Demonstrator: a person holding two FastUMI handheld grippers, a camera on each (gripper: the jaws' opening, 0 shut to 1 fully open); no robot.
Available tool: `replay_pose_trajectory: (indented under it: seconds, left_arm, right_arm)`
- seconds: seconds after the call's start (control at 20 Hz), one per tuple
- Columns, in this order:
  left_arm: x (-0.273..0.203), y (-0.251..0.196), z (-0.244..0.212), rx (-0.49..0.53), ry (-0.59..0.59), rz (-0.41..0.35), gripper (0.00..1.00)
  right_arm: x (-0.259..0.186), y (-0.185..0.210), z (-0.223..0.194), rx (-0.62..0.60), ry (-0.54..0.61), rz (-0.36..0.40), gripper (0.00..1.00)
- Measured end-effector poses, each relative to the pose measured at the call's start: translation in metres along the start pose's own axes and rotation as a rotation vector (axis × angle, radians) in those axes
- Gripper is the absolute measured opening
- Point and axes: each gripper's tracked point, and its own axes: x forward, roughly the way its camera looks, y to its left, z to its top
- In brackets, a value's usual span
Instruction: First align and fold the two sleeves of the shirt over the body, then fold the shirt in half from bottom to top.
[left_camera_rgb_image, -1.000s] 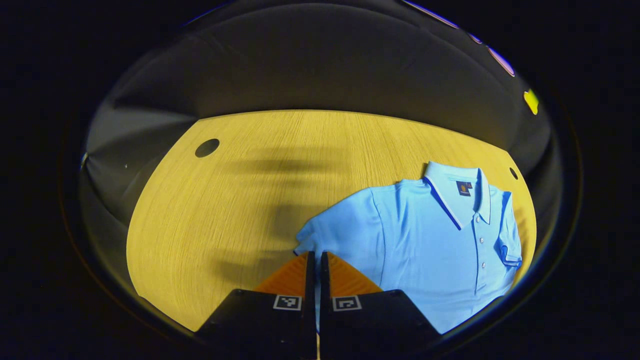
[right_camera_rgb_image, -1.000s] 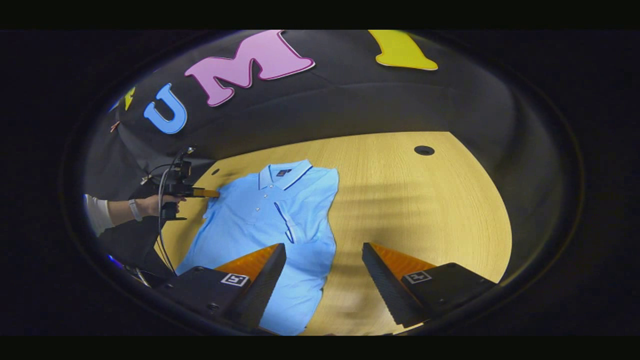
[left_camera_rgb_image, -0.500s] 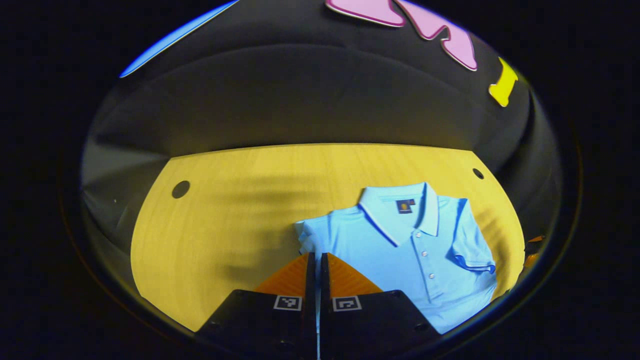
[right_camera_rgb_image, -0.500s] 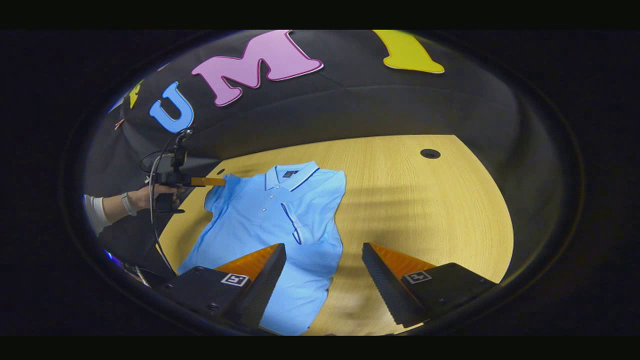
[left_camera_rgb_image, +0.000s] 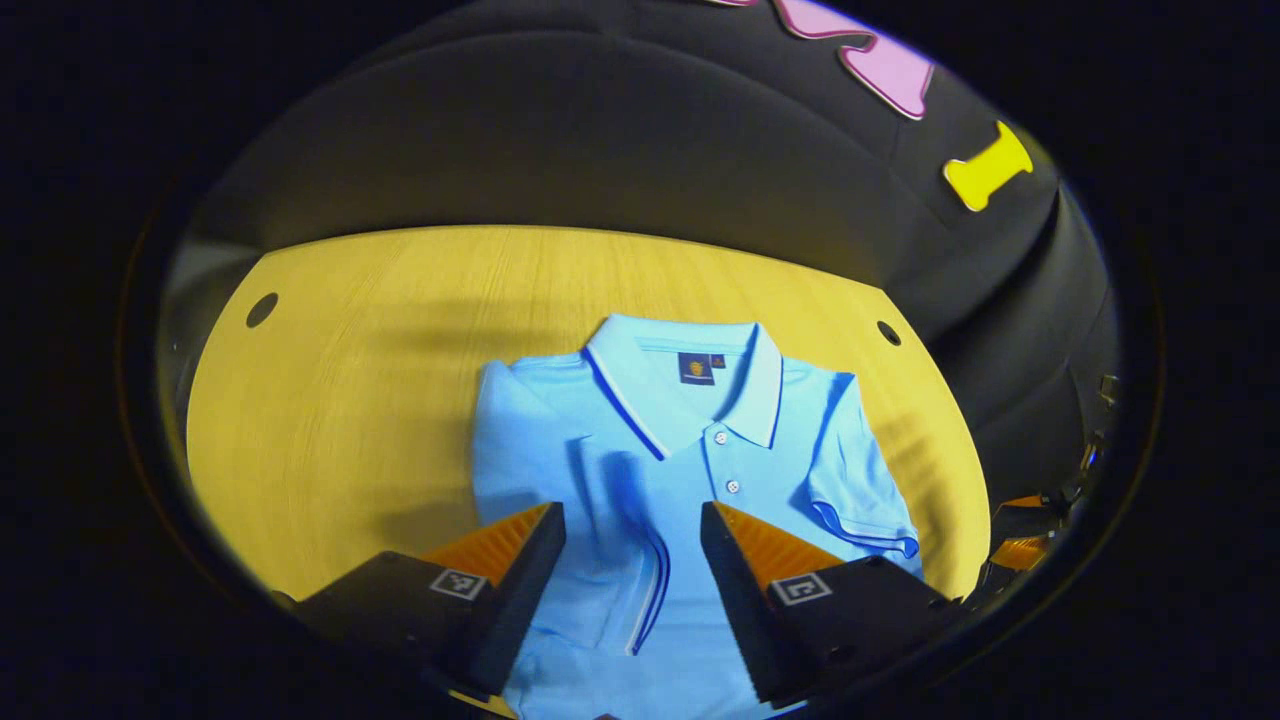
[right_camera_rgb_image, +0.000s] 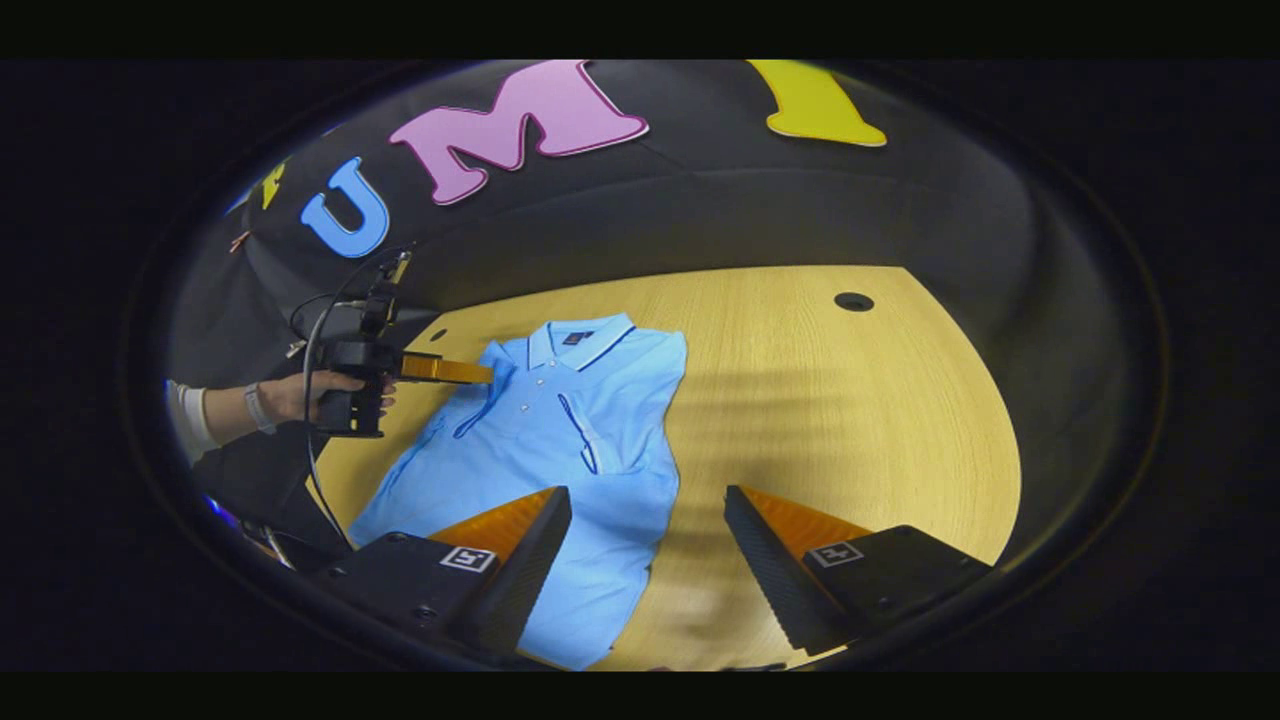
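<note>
A light blue polo shirt (left_camera_rgb_image: 690, 450) lies collar-away on the wooden table (left_camera_rgb_image: 350, 400). Both short sleeves are folded in over its body: one sleeve (left_camera_rgb_image: 620, 560) between my left fingers, the other sleeve (left_camera_rgb_image: 860, 500) to the right. My left gripper (left_camera_rgb_image: 630, 512) hovers open above the chest with nothing between its fingers. In the right gripper view a hand (right_camera_rgb_image: 300, 395) holds that left gripper (right_camera_rgb_image: 465, 372) by the shirt's (right_camera_rgb_image: 560, 430) far shoulder. My right gripper (right_camera_rgb_image: 648, 492) stands open over the shirt's near side edge and bare table, holding nothing.
The table (right_camera_rgb_image: 850, 420) has small round holes (left_camera_rgb_image: 262, 309) (right_camera_rgb_image: 853, 301) near its far corners. Black cloth walls close in behind it. A cable (right_camera_rgb_image: 315, 350) hangs from the left gripper. A sleeve (right_camera_rgb_image: 190, 420) and wristband show at the left edge.
My left gripper has opened and let go of the sleeve, which now lies folded over the body. It swung over the shirt. The right gripper has barely moved.
</note>
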Motion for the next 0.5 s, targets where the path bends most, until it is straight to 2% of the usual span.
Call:
replay_pose_trajectory:
  seconds: [0.05, 0.25, 0.5]
  left_arm:
    - [-0.006, -0.002, 0.001, 0.009, -0.011, -0.007, 0.93]
    - [-0.053, -0.004, -0.003, 0.029, -0.050, -0.040, 0.94]
    - [-0.133, 0.016, -0.056, -0.021, -0.064, -0.036, 0.94]
  right_arm:
    - [0.001, 0.001, -0.001, 0.005, 0.003, 0.003, 0.97]
    - [-0.001, 0.008, -0.007, 0.010, 0.015, 0.020, 0.96]
    - [-0.006, 0.018, -0.030, 0.032, 0.065, 0.055, 0.97]
